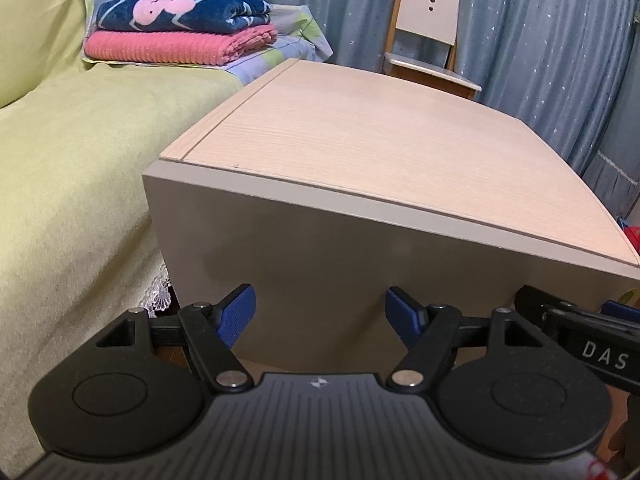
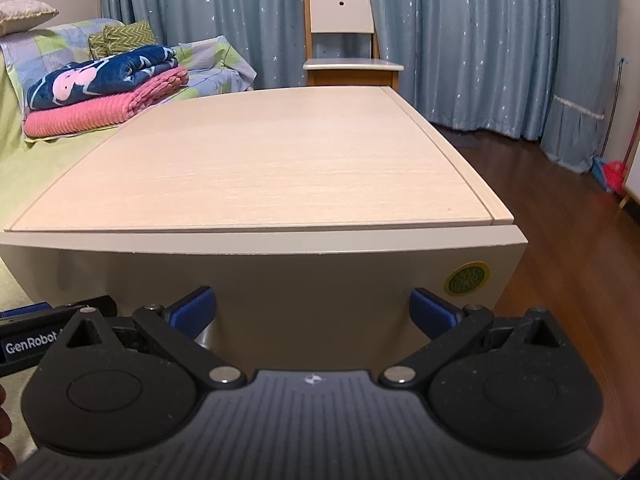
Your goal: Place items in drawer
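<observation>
The drawer front (image 2: 304,300) stands straight ahead of both my grippers, a plain cream panel under the pale wood-grain top (image 2: 256,160) of the cabinet, shut flush with no gap along its upper edge. My right gripper (image 2: 313,312) points at the panel's right half with its blue pads (image 2: 192,310) spread wide, close to the face, with nothing between them. My left gripper (image 1: 320,312) sits just beside it, aimed at the left half, its jaws likewise wide apart and empty; whether either pair of pads touches the panel I cannot tell. The front is smooth and I see no handle on it; the top has a narrow strip set off by a seam along each side. The right wrist view alone shows a round green sticker (image 2: 467,278) near the panel's upper right corner, the dark wood floor (image 2: 560,220) to the right and a red and blue object (image 2: 610,172) by the wall. The left wrist view alone gives the long yellow-green bed cover (image 1: 72,160) running alongside the cabinet and its lace trim (image 1: 158,292) at the cabinet's lower corner. Both views take in a folded navy blanket (image 1: 180,10) stacked on a pink one (image 1: 176,46) on the bed, a cream chair (image 2: 340,28) beyond the cabinet, and blue starred curtains (image 2: 460,40) behind.
</observation>
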The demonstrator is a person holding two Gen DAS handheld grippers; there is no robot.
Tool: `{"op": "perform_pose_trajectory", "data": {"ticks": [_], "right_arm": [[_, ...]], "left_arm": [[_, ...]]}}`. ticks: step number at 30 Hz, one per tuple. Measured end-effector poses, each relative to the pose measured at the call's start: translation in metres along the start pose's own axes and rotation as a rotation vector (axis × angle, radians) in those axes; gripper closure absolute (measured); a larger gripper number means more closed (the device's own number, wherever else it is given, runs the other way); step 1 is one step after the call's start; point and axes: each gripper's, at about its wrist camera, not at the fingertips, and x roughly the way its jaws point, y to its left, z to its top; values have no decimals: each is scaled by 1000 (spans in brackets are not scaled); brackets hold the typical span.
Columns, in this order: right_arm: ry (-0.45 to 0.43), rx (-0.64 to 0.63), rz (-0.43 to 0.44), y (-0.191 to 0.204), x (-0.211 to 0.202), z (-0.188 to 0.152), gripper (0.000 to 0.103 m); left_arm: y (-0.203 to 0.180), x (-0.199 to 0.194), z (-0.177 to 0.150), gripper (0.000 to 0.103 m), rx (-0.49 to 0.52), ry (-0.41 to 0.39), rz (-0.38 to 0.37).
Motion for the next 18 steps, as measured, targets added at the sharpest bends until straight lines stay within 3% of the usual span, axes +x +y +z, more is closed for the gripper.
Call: {"op": "perform_pose_trajectory", "data": {"ticks": [15,18], "right_arm": [[68,-14,50,-42,-79,-6,1],[63,-29,70,-48,-99,-8,1]], "left_arm": [[-24,-92,-23,25,65,136,59],[-35,-118,-29,24,89,125,59]]}}
